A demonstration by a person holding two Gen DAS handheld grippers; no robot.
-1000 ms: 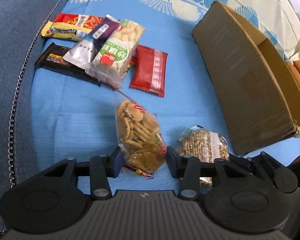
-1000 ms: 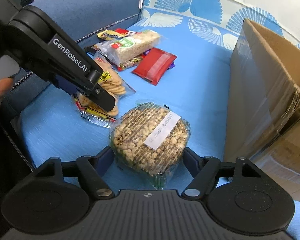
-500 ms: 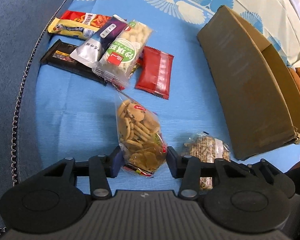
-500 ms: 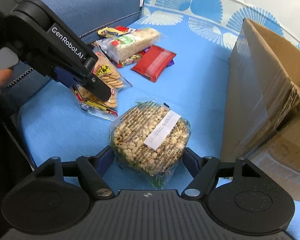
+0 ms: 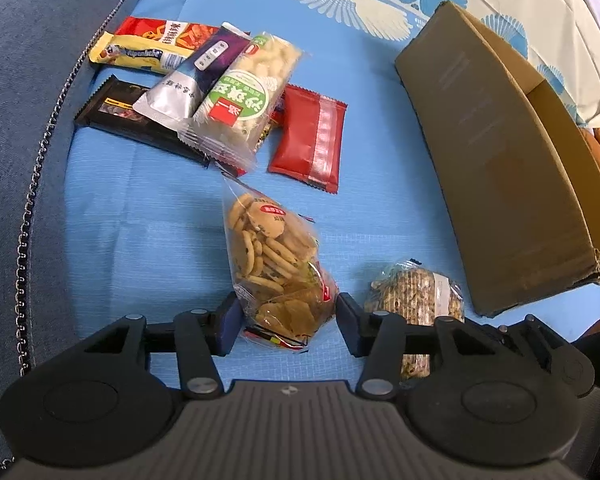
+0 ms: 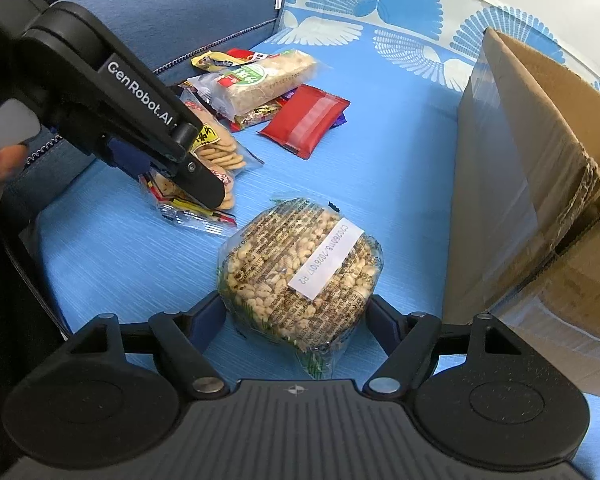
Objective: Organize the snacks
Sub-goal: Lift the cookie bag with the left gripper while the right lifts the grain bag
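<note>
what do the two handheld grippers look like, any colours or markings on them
Both are matte black plastic. Each has a ribbed grey-black centre plate with a small compass-like emblem, round disc housings either side, linkage bars with silver pivot screws, and blue pads on the fingers. The left gripper, seen from the side, carries white "GenRobot.AI" lettering and a grey trigger. The right gripper looks identical.

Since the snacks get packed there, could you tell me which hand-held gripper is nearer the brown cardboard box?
Right hand-held gripper, beside the brown cardboard box; left hand-held gripper sits farther away.

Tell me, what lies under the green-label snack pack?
The green-label pack lies on a silver-purple pouch, a black bar and a small yellow-red packet. Anything more beneath is covered.
</note>
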